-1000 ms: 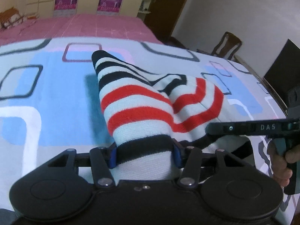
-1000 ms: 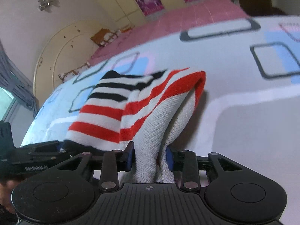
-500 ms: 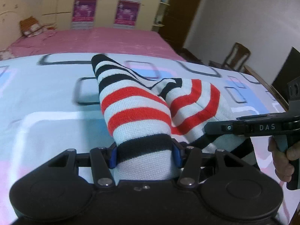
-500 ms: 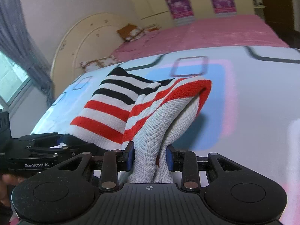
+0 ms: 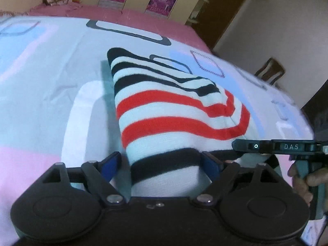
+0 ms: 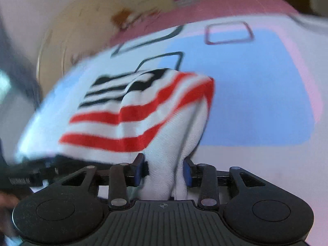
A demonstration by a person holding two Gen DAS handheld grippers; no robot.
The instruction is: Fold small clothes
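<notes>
A small knitted garment (image 5: 176, 110) with red, black and white stripes hangs above a patterned bed sheet (image 5: 51, 78). My left gripper (image 5: 162, 164) holds its black-edged hem; the left blue pad stands slightly off the cloth. My right gripper (image 6: 165, 170) is shut on a bunched white part of the same garment (image 6: 139, 110). The right gripper also shows at the right of the left wrist view (image 5: 274, 146), level with the hem. The right wrist view is blurred.
The sheet (image 6: 246, 86) has blue, pink and white blocks with outlined squares. A pink bedspread (image 5: 106, 14) lies beyond, then cupboards. A wooden chair (image 5: 270, 71) and a dark door (image 5: 221, 10) stand at the right.
Both grippers have swung with the garment over the sheet, so the pattern below has shifted. The left jaws have widened a little. The grip on the garment stays.
</notes>
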